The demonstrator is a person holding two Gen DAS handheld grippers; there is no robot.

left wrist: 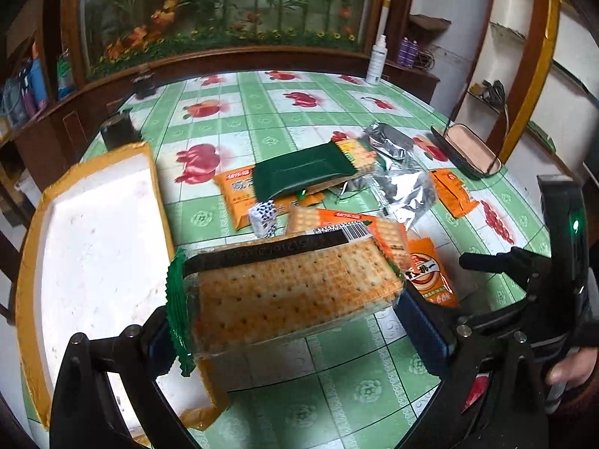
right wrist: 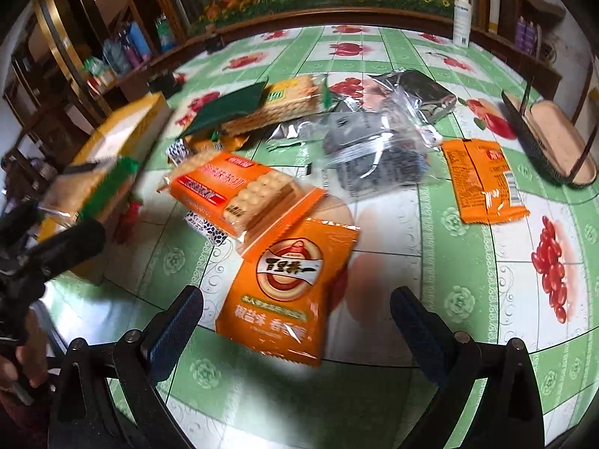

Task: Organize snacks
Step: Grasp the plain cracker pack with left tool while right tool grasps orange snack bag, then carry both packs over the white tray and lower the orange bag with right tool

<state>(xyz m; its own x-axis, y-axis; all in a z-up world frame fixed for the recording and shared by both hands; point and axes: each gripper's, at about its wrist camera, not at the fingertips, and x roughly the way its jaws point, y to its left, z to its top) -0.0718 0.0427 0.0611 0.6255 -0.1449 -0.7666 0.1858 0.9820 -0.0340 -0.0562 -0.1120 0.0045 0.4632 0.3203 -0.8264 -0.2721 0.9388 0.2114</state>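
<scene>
Between the left gripper (left wrist: 295,321) pads sits a light, brittle cracker pack (left wrist: 295,292), clamped at its ends; right gripper (right wrist: 295,318) hangs released.

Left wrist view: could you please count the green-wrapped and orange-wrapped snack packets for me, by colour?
Green: 2, the held cracker pack and the green pack on the pile.
Orange: 4, the orange cracker pack, the logo sachet, the far sachet and the orange pack under the pile.
Total: 6.
</scene>
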